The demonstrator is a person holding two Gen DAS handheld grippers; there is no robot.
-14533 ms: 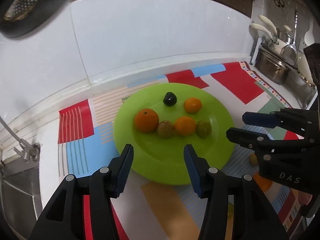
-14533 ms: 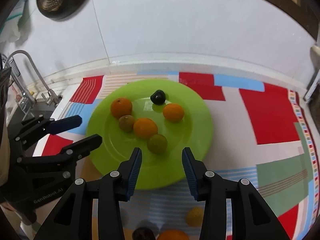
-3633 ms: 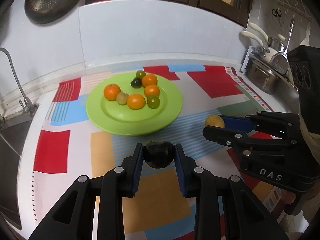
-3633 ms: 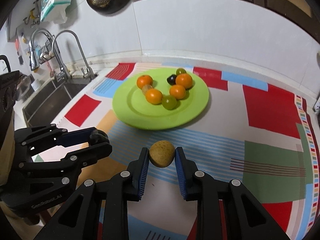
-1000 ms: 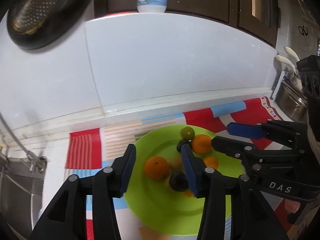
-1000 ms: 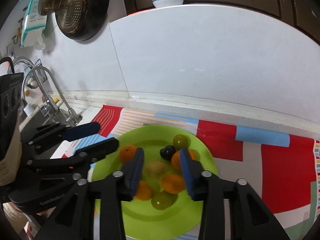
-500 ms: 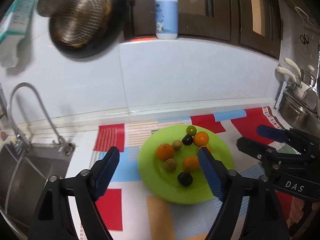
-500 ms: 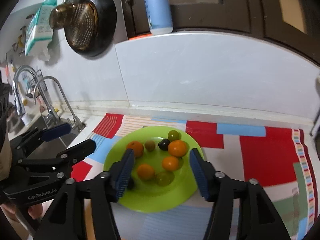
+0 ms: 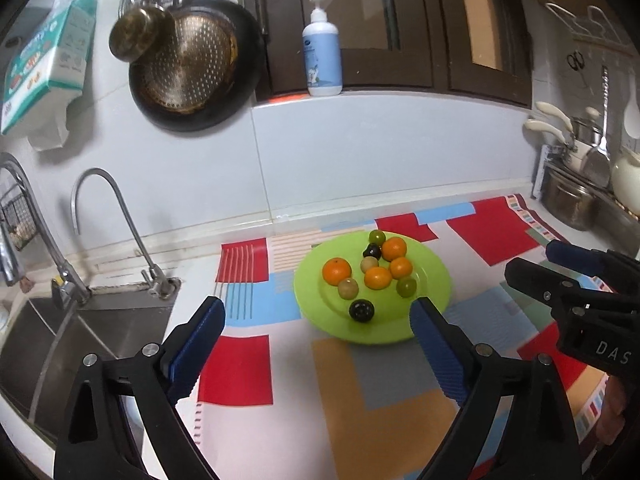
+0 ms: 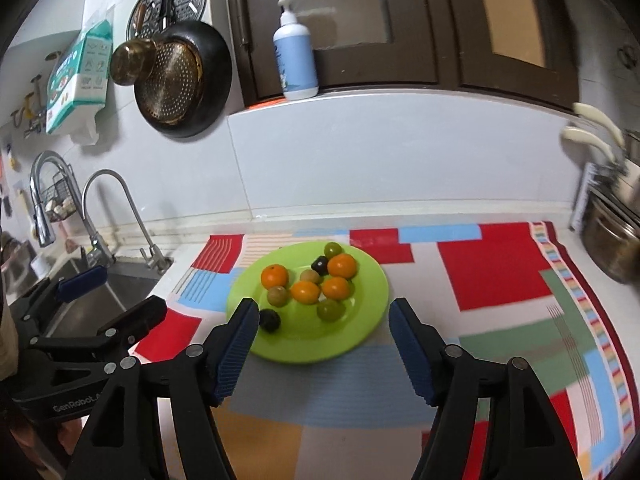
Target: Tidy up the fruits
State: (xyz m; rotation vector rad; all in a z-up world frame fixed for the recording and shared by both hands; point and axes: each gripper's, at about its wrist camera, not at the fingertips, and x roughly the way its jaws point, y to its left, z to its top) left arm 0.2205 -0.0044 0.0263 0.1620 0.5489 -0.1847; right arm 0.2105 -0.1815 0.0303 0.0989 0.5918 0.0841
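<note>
A lime green plate (image 9: 436, 280) (image 10: 370, 312) rests on the patterned mat and carries several fruits: oranges (image 9: 337, 271) (image 10: 274, 276), green ones (image 9: 406, 287) (image 10: 331, 310), brownish ones (image 9: 347, 288) and dark ones (image 9: 361, 311) (image 10: 270, 320). My left gripper (image 9: 317, 338) hangs short of the plate, its jaws opening wide with nothing between them. My right gripper (image 10: 320, 330) is also back from the plate, jaws opening and empty. Each gripper shows in the other's view, the right gripper (image 9: 560, 268) at the right edge and the left gripper (image 10: 108, 296) at the left edge.
A sink (image 9: 80, 328) with curved taps (image 9: 116, 200) lies left of the mat (image 9: 400, 400). Hanging on the wall are a dark pan with a strainer (image 9: 192, 68), and a soap bottle (image 9: 322, 60) stands on the ledge. Pots (image 9: 572, 196) stand at the right.
Both grippers have drawn back and up from the plate, and both have gone from narrow to wide. The dark fruit and the brownish fruit now lie on the plate.
</note>
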